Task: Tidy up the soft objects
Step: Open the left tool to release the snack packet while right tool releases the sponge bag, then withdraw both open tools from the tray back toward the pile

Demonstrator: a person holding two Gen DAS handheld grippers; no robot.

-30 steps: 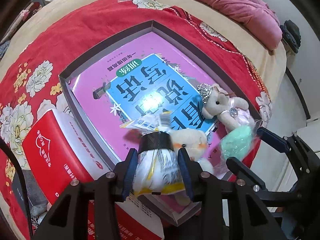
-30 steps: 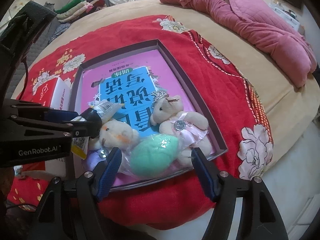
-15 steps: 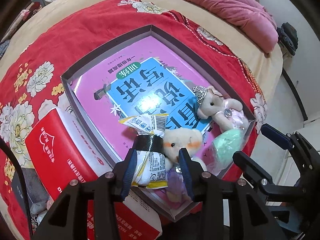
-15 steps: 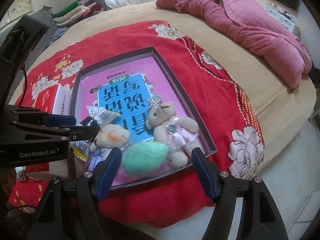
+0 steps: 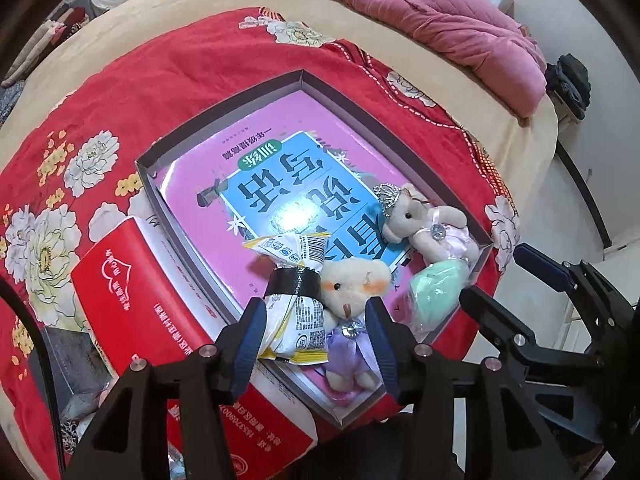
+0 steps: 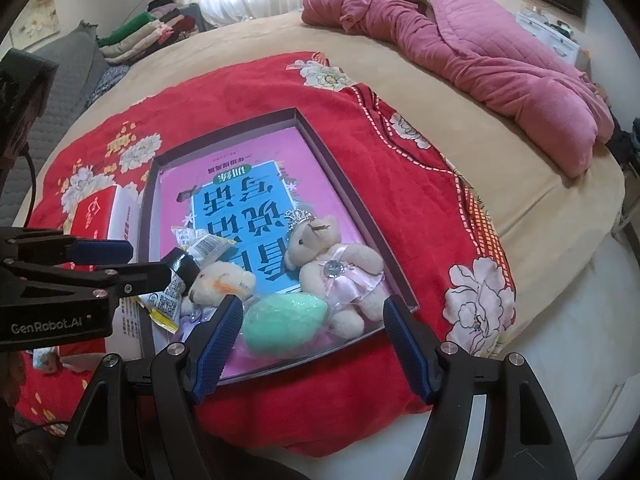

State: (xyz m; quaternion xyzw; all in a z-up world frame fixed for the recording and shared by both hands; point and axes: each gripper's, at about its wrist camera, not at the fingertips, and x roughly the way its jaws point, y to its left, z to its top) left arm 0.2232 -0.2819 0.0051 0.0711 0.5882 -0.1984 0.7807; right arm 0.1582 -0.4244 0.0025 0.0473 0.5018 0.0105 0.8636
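- My left gripper (image 5: pixel 314 322) hides the bottom of the snack bag (image 5: pixel 294 320), so I cannot see if the bag rests flat in the tray (image 5: pixel 224 128)
- Its jaws are opening; the snack bag and the bear in the purple dress (image 5: pixel 352 292) sit between them, and the left pad looks to be right at the bag's edge, though I cannot be sure it touches
- The purple bear's legs are partly cut off by my right finger (image 5: pixel 380 344)
- The green soft ball (image 6: pixel 286 322) is inside a clear bag that is hard to make out
- My right gripper (image 6: pixel 314 336) stands wide open above the green ball and holds nothing
- All the soft toys lie in the near end of the tray: snack bag, purple bear, green ball, and the bear with the crown (image 6: pixel 328 260) in a pink dress
- Under them is a big pink and blue book (image 6: pixel 240 196), and the toys cover its near part
- The tray sits on a red flower blanket (image 6: pixel 400 168) on the bed (image 6: pixel 500 168)
- A red and white box (image 5: pixel 152 312) lies just beside the tray, and its near corner is hidden by my left gripper
- A pink quilt (image 6: pixel 480 48) is bunched up well away at the far side
- Folded clothes (image 6: pixel 136 36) are stacked far off, small and blurry
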